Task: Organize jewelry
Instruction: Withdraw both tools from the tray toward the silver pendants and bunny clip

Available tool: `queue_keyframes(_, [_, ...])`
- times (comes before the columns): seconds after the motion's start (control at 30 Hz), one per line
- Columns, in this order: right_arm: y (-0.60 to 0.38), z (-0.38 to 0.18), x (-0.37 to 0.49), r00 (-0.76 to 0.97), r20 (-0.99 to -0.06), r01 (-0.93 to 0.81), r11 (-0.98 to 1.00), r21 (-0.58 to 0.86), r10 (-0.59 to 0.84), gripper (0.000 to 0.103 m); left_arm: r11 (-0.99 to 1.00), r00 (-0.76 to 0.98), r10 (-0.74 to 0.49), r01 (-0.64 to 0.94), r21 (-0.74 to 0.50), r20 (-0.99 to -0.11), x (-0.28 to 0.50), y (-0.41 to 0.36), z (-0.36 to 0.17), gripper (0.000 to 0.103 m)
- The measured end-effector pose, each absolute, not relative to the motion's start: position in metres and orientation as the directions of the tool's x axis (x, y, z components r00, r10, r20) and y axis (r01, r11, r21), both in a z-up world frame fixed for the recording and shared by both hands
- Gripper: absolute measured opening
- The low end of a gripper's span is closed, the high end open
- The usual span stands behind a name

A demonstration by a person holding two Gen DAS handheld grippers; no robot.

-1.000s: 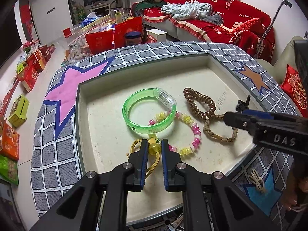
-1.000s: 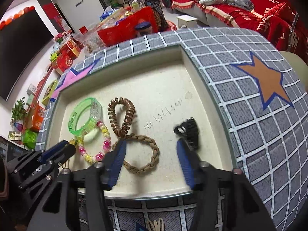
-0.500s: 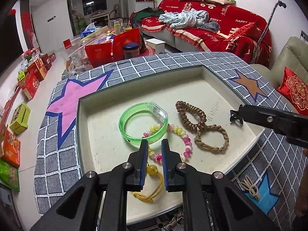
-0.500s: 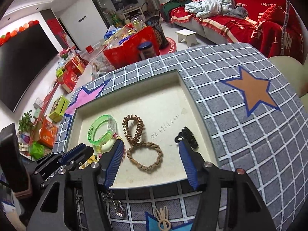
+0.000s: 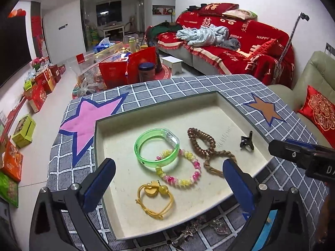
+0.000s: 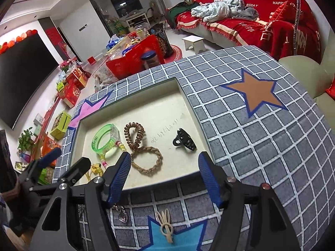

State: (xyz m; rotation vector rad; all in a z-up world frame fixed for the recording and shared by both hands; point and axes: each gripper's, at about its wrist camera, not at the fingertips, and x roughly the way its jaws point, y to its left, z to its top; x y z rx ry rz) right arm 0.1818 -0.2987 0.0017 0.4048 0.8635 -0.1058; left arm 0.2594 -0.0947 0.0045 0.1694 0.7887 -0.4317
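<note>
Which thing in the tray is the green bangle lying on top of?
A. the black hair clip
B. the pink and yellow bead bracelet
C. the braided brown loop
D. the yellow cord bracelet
B: the green bangle overlaps the edge of the pink and yellow bead bracelet; the other pieces lie apart from it.

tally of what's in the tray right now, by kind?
Bracelets: 3 — green bangle, pink-and-yellow bead bracelet, yellow cord bracelet
Hair ties: 2 — brown spiral hair tie, brown braided hair tie
Hair clips: 1 — black claw clip
Total: 6
</note>
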Motion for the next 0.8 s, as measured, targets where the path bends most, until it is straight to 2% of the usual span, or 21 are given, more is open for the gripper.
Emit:
queue_keyframes(0.07, [-0.299,0.003,0.178,0.651,-0.755,0.252,0.918,0.306,0.073,0.071,0.903,0.631,-0.305,0.429,-0.007,-0.713,0.256,-0.092,0.01,0.103])
queue_keyframes(0.2, [-0.298,0.004,0.169,0.651,-0.754,0.238,0.921,0.308,0.084,0.082,0.912,0.641,-0.297,0.41,-0.011,-0.708,0.247,-0.083,0.02,0.103])
queue_keyframes(0.5, [-0.282,-0.01,0.147,0.61,-0.783,0.202,0.932,0.3,0.12,0.082,0.94,0.639,-0.224,0.341,0.01,-0.736,0.221,-0.037,0.01,0.103])
queue_keyframes(0.8, [-0.264,-0.034,0.13,0.556,-0.822,0.18,0.947,0.265,0.124,0.082,0.947,0.559,-0.229,0.317,-0.05,-0.797,0.191,0.007,-0.025,0.103])
